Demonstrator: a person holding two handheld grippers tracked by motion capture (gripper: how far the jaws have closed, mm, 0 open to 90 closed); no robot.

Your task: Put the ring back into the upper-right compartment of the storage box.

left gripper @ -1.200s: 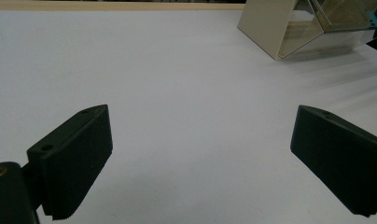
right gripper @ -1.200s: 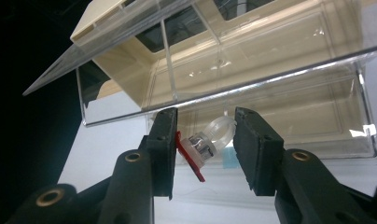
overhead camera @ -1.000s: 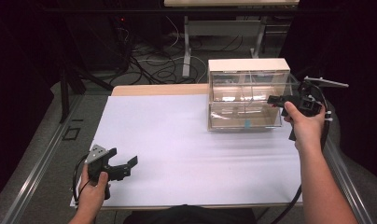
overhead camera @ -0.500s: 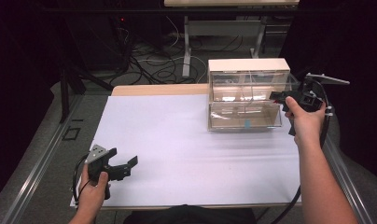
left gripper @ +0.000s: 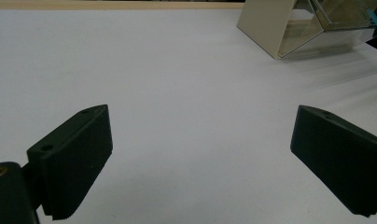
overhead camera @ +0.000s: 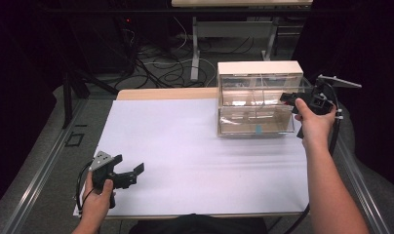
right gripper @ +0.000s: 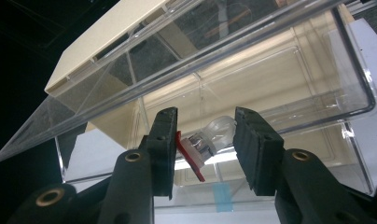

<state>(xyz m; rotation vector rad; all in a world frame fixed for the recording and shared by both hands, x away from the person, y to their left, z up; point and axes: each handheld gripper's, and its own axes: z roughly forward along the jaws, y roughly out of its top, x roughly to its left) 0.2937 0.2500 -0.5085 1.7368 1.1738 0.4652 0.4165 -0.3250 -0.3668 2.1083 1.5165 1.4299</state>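
A beige drawer cabinet [overhead camera: 259, 68] with clear plastic drawers stands at the back right of the white sheet [overhead camera: 195, 146]. My right gripper [overhead camera: 288, 99] is at its right end, level with the upper drawer. In the right gripper view this gripper [right gripper: 203, 126] is shut on a small clear bulb-like part [right gripper: 210, 140] with a metal collar and a red base, held just in front of a pulled-out clear drawer [right gripper: 317, 70]. My left gripper [overhead camera: 129, 163] rests low at the sheet's front left, jaws open and bare [left gripper: 200, 121].
The lower drawer carries a blue tag [overhead camera: 259, 129]. A wooden table edge [overhead camera: 166, 93] shows behind the sheet. Cables and desk legs [overhead camera: 195, 53] lie on the floor beyond. Metal rails run along both sides of the table.
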